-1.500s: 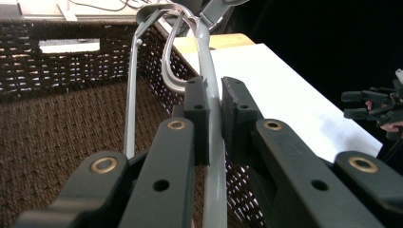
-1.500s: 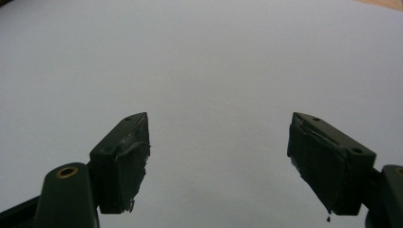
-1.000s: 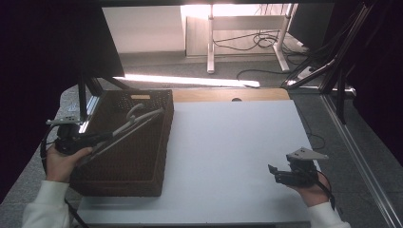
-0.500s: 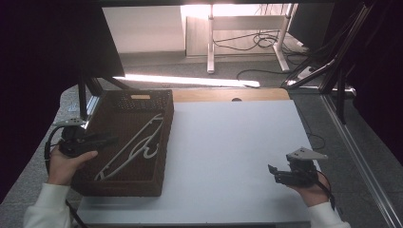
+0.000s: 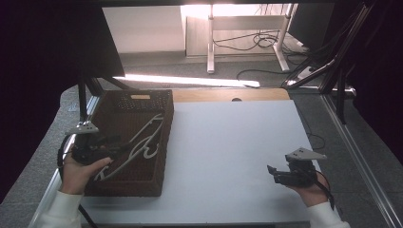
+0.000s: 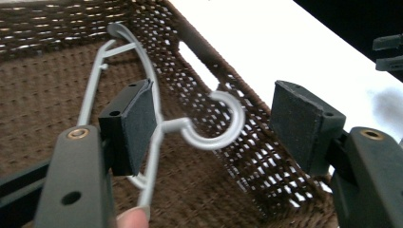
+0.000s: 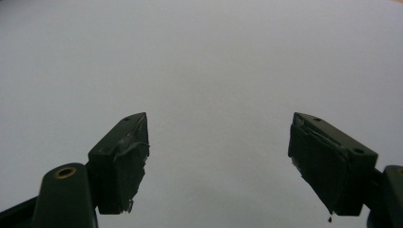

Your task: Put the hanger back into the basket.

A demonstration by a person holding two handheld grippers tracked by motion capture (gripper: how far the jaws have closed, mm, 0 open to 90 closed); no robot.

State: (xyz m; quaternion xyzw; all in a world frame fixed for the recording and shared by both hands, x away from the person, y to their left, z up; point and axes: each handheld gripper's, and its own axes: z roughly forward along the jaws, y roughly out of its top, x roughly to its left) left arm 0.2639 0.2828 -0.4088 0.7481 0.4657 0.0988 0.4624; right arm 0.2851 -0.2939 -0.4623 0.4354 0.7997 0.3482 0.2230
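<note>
Left gripper view has my left gripper (image 6: 209, 128) spread wide, jaws either side of the hanger (image 6: 142, 118) hook, not pinching it, so it lies free. High view puts that hanger flat in the basket (image 5: 164, 142) at the table's (image 5: 237, 142) left. My right gripper (image 5: 280, 175) rests spread over bare table, out of the way.

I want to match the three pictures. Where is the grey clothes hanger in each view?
High view: the hanger lies in the brown basket, left of the table's middle.
Left gripper view: its hook is at the centre, between the open jaws.
Right gripper view: not in it.
Shared landmark: the white table top.
</note>
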